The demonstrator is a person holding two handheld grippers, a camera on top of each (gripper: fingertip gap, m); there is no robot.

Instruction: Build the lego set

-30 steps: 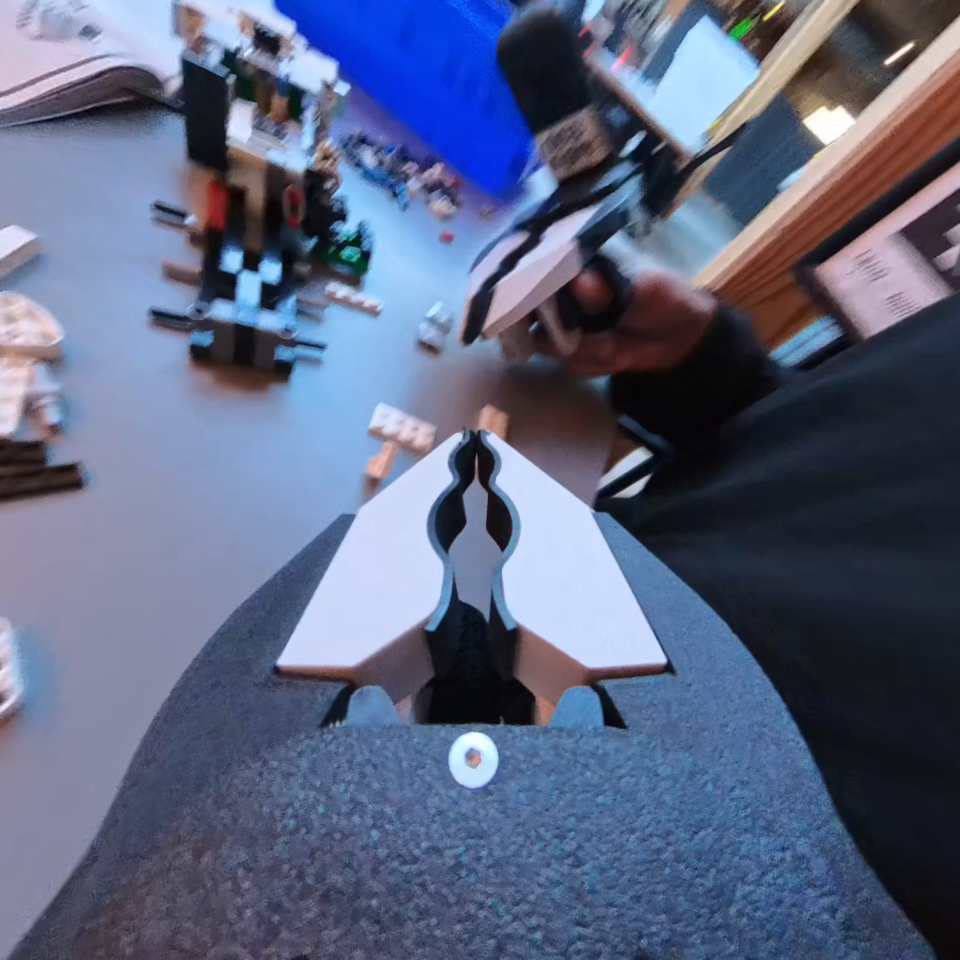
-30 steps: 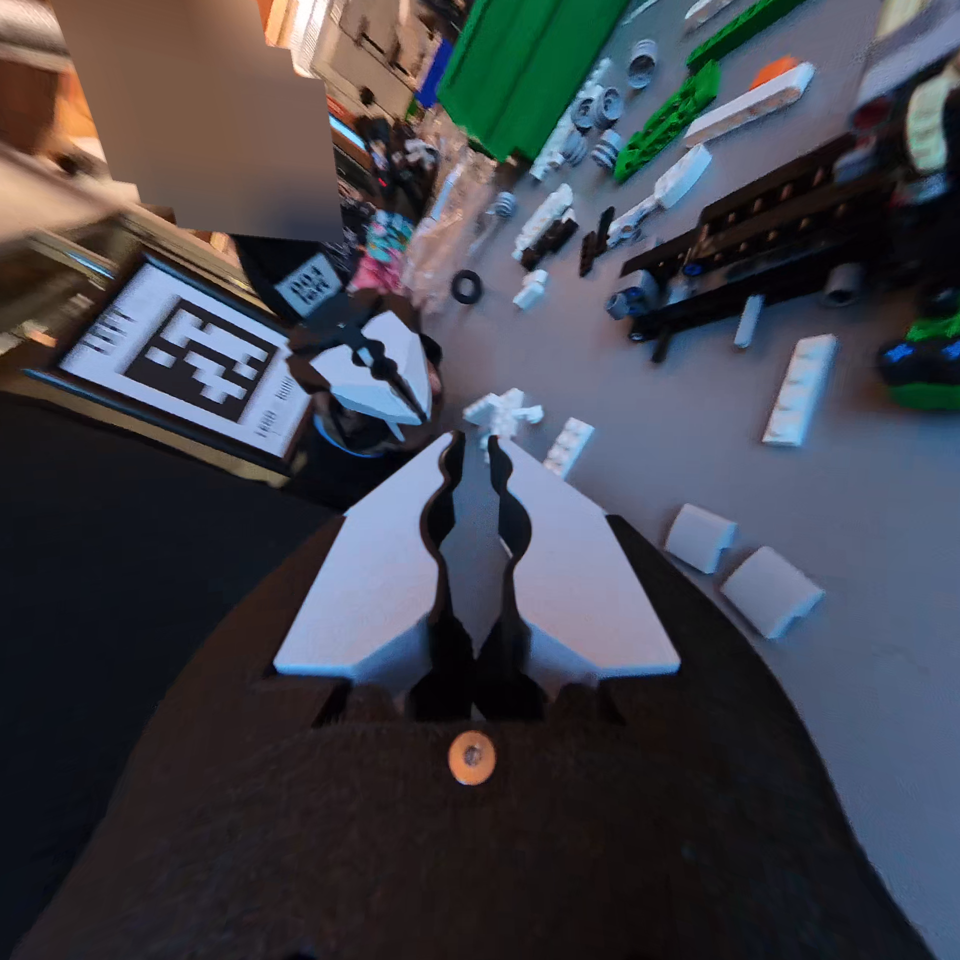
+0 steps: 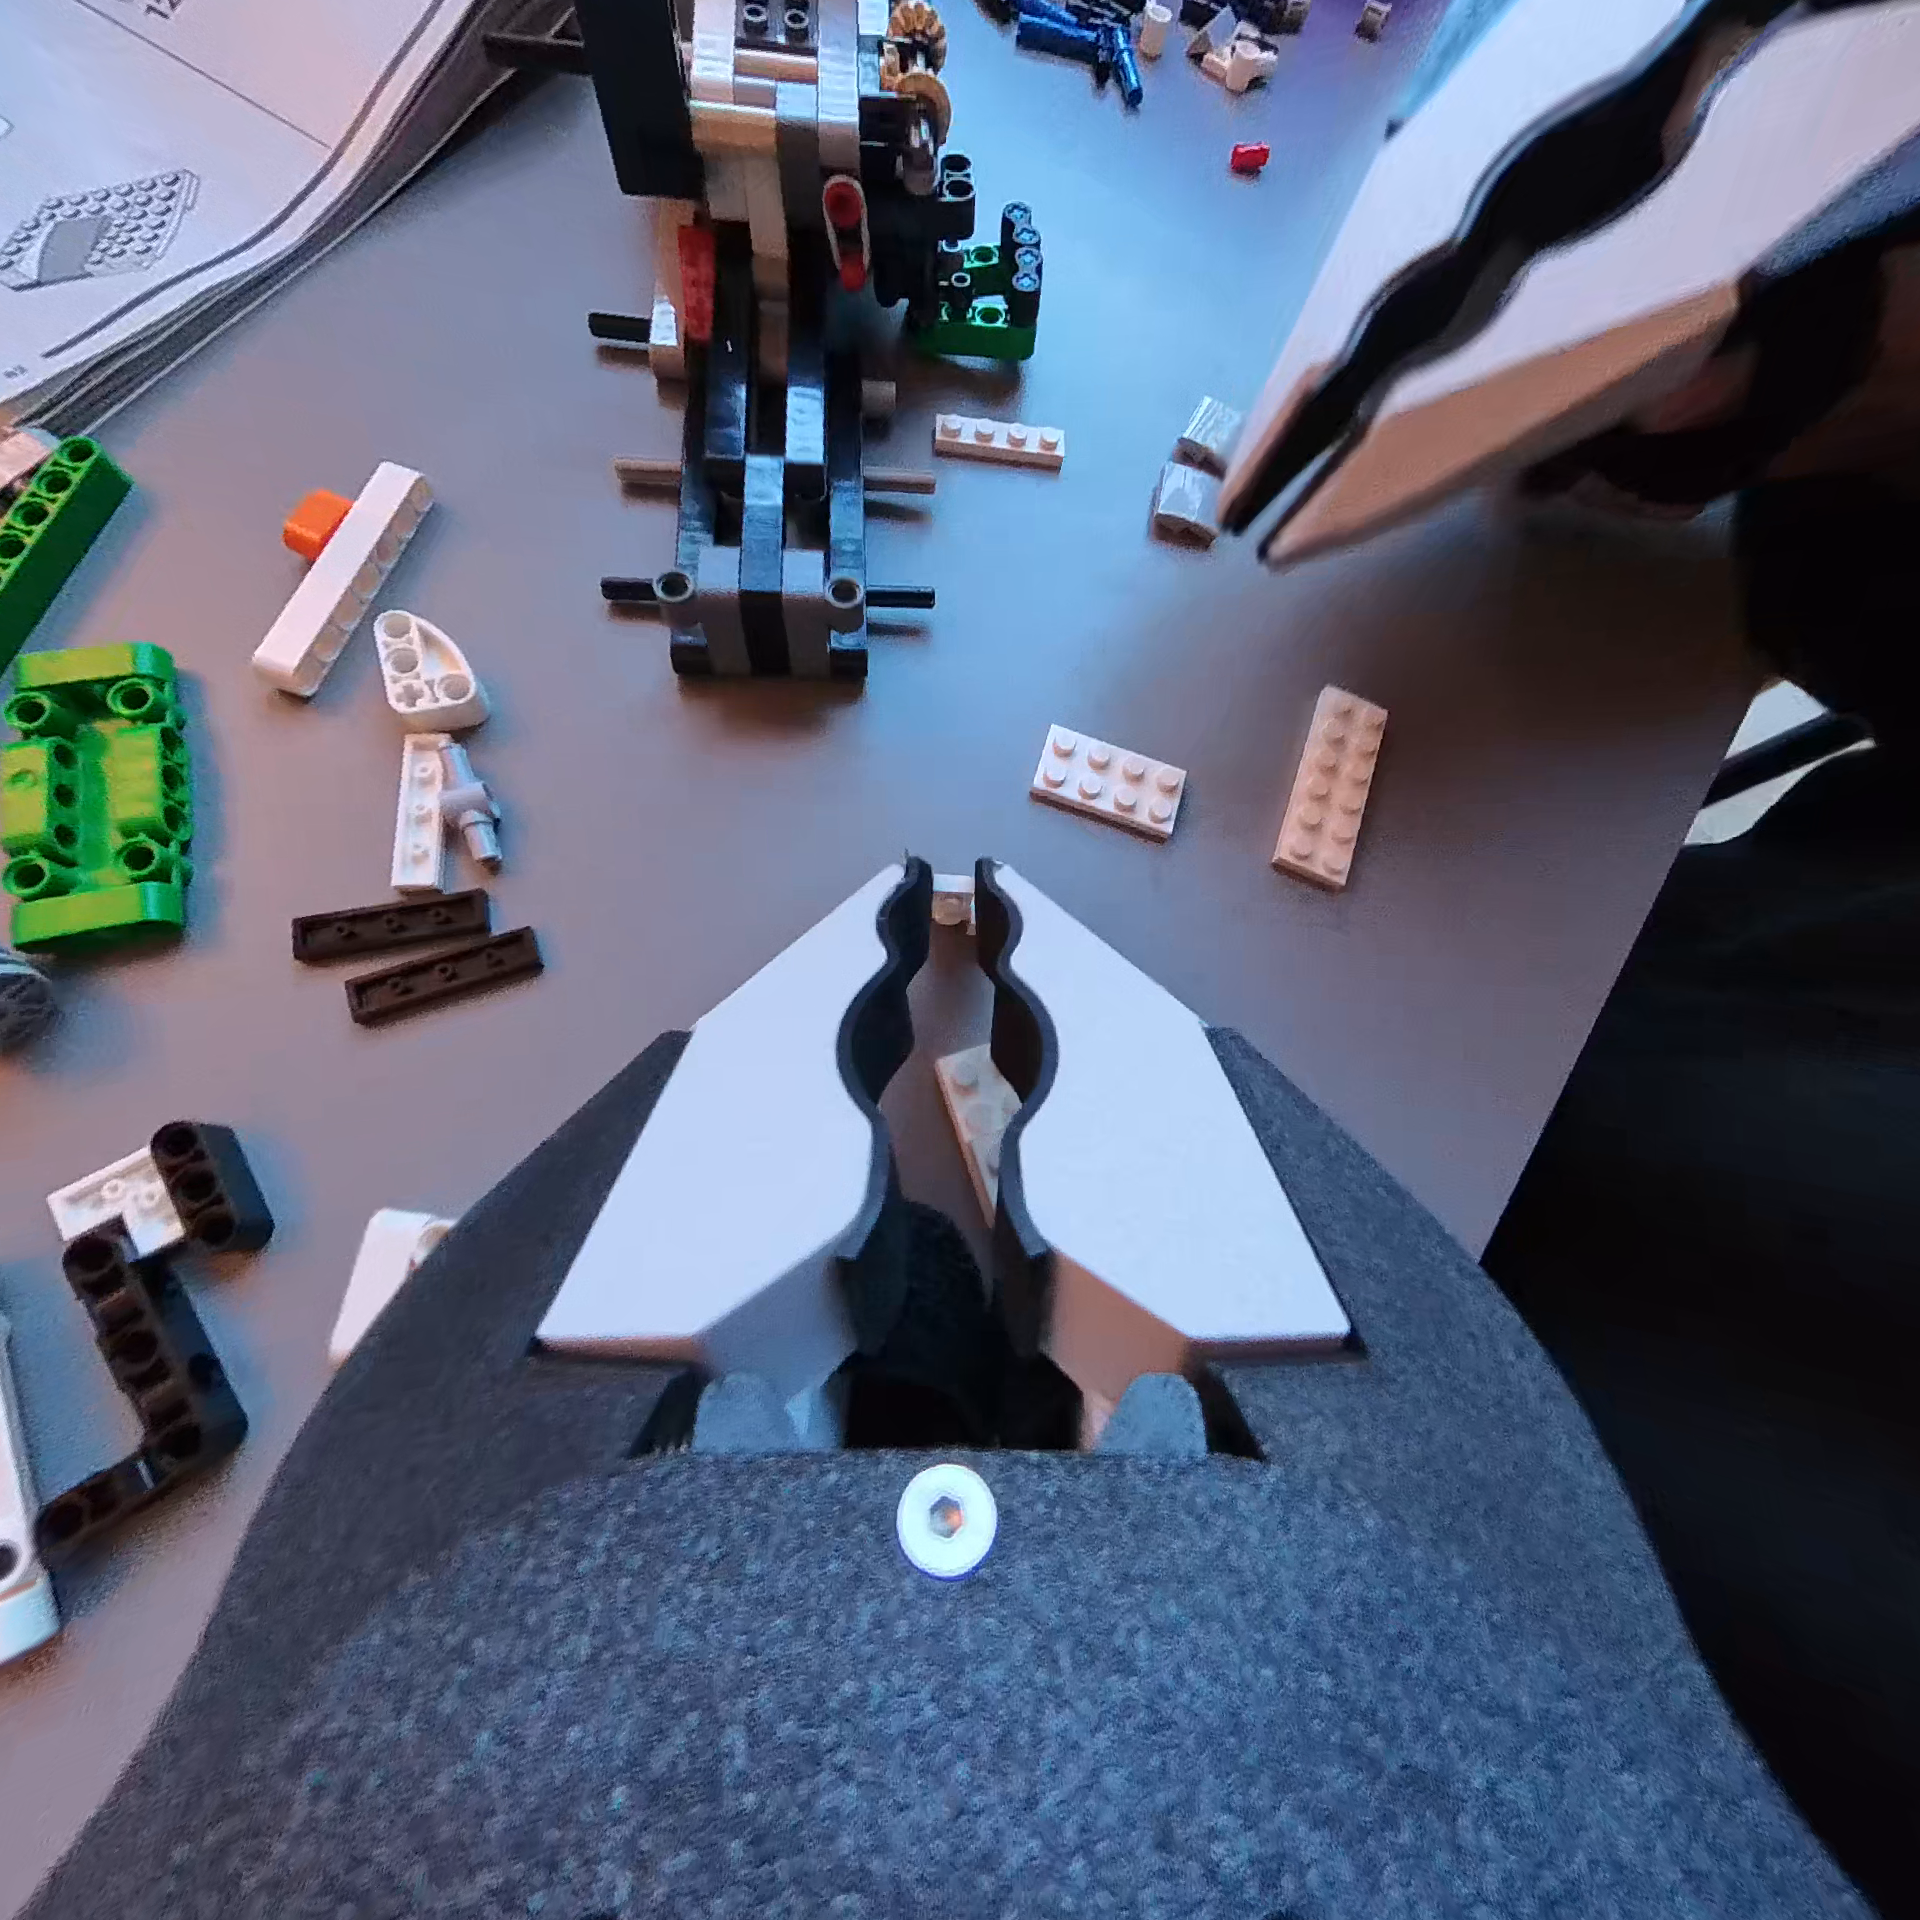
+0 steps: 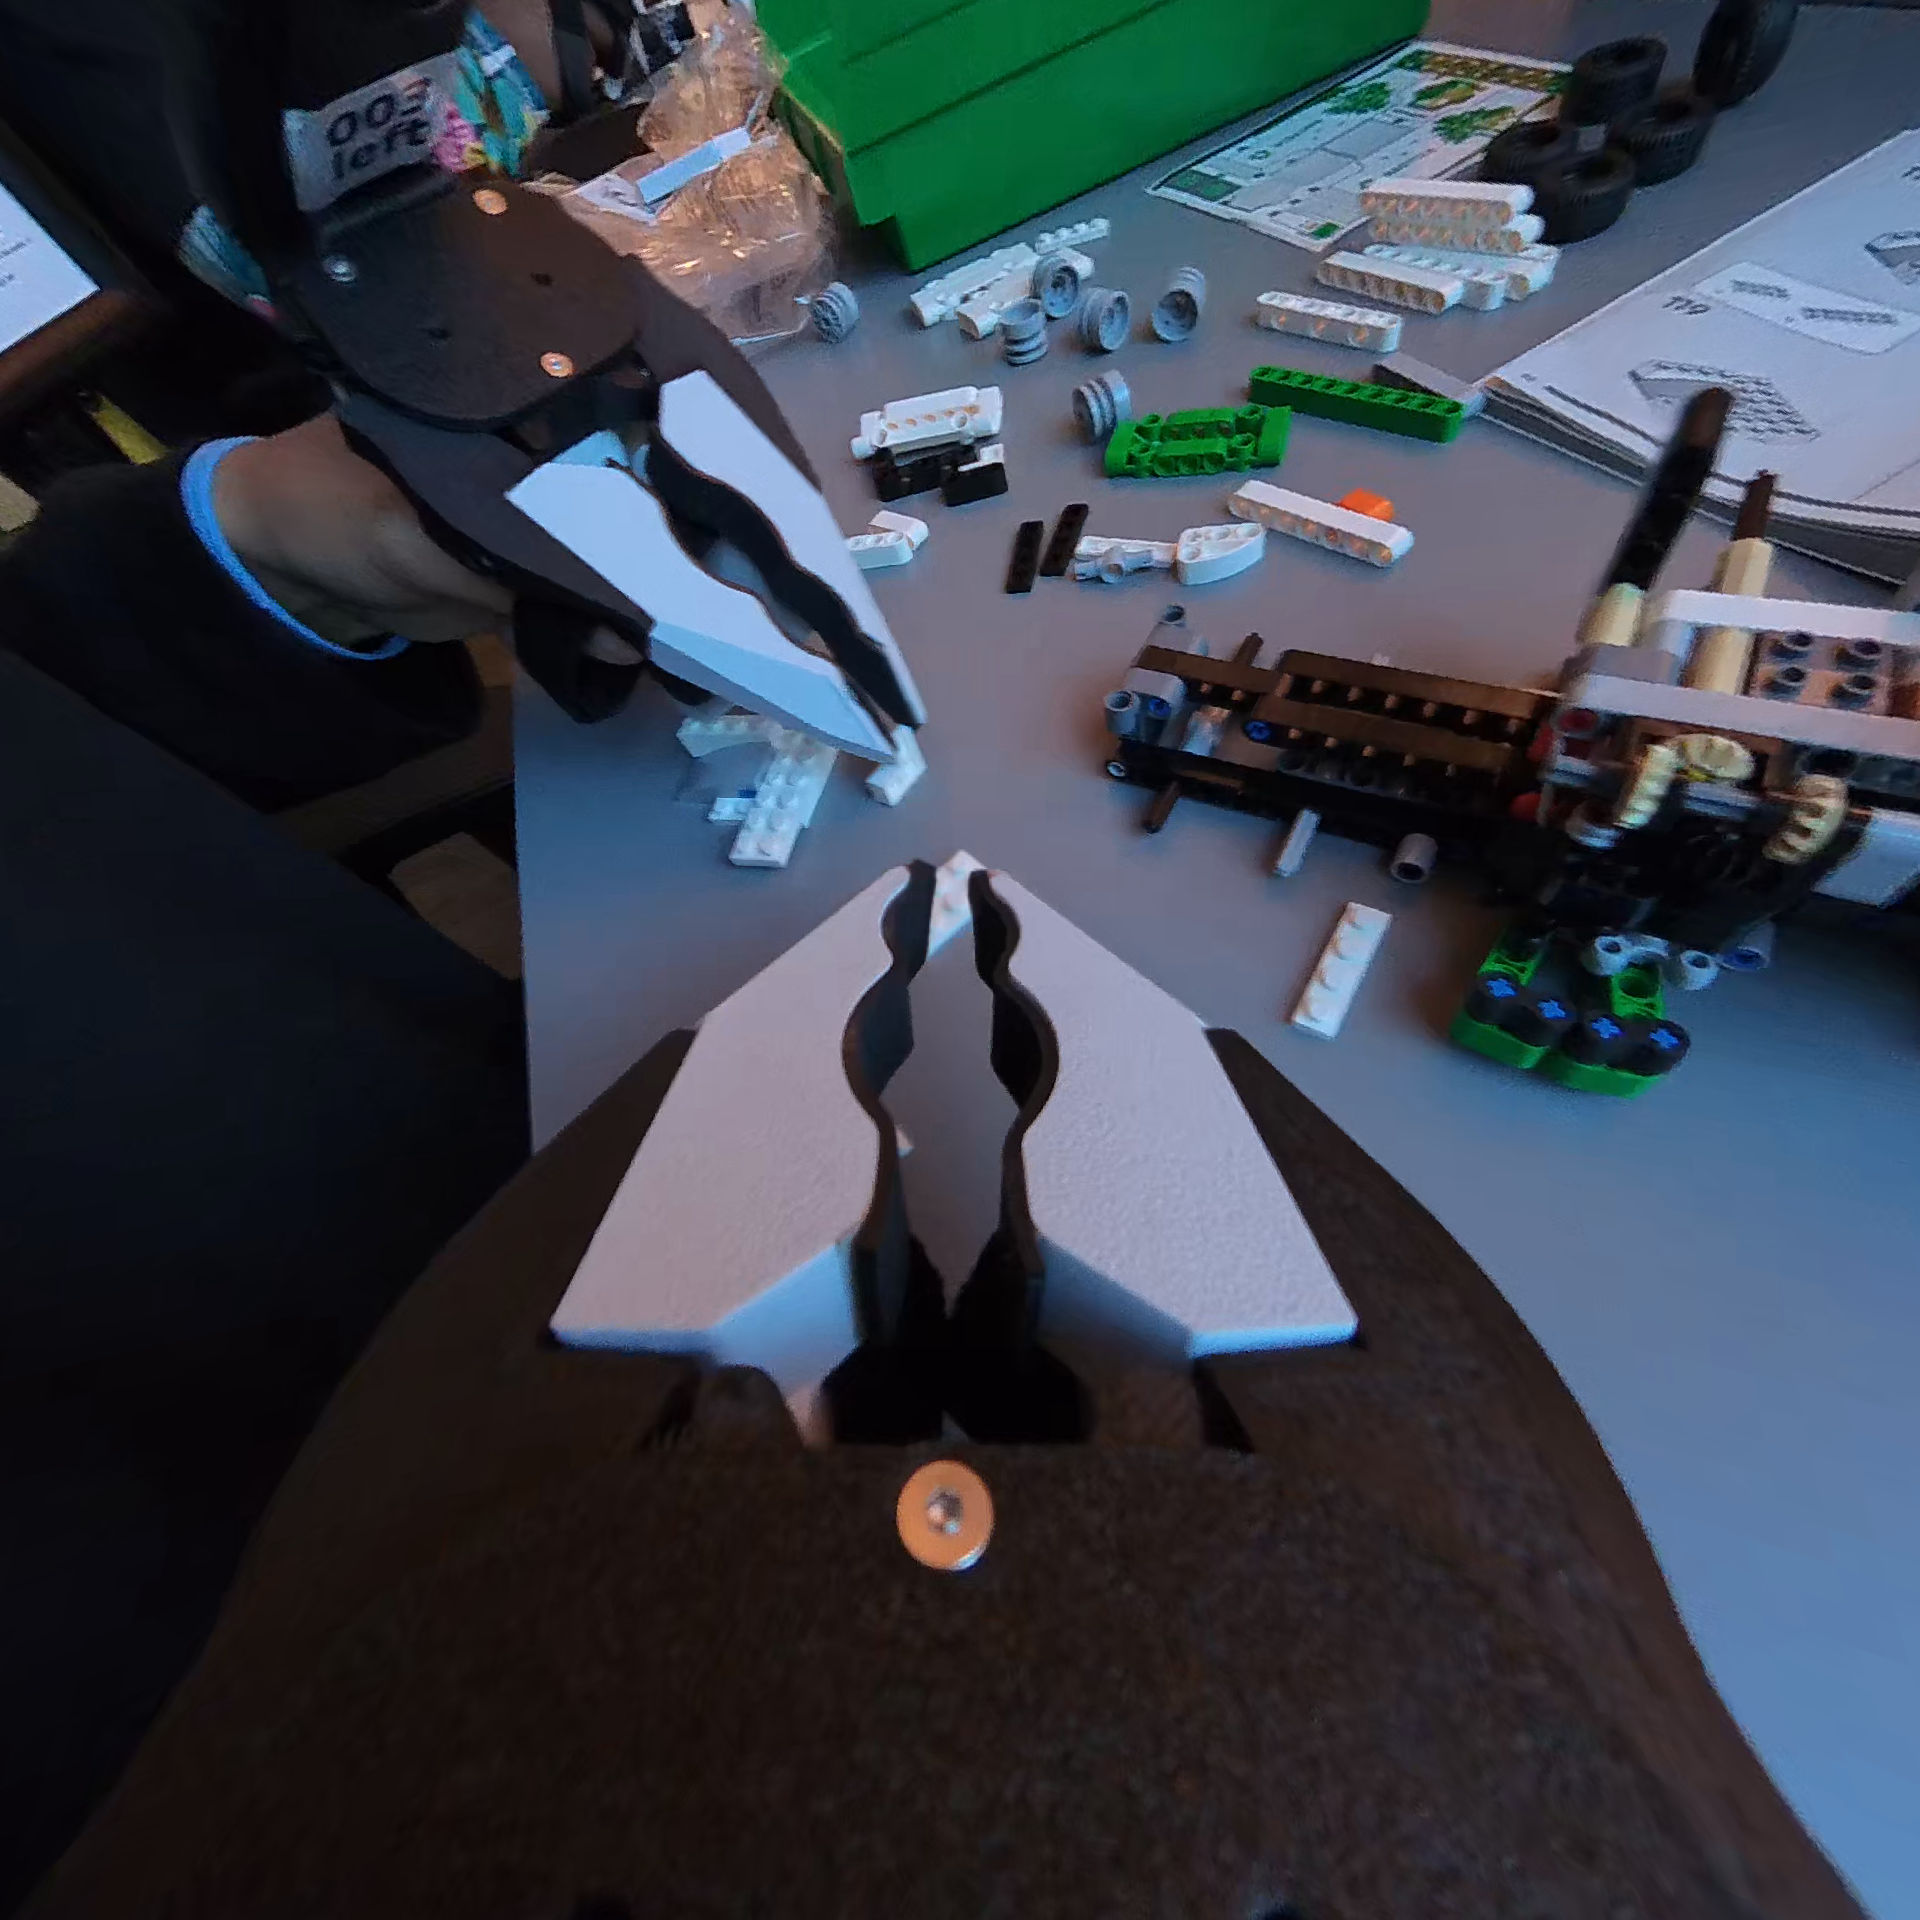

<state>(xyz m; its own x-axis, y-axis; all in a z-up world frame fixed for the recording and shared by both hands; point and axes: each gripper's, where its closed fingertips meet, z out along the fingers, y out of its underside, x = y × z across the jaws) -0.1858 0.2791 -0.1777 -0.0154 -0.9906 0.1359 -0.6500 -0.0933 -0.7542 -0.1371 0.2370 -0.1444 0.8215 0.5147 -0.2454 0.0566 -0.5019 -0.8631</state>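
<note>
Right wrist view: left tongs (image 4: 902, 740) at 10 o'clock, angled down, tips gripping small white plate (image 4: 896, 774) on counter (image 4: 1558, 1299). Right tongs (image 4: 948, 883) hovered low, slightly parted, empty. Lego build (image 4: 1455, 748) at 2 o'clock.

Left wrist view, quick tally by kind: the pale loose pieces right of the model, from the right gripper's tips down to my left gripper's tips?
Single-row studded plate: 1
Two-row studded plates: 2
Small slope pieces: 2
Small white piece at the left gripper tips: 1
Total: 6
</note>
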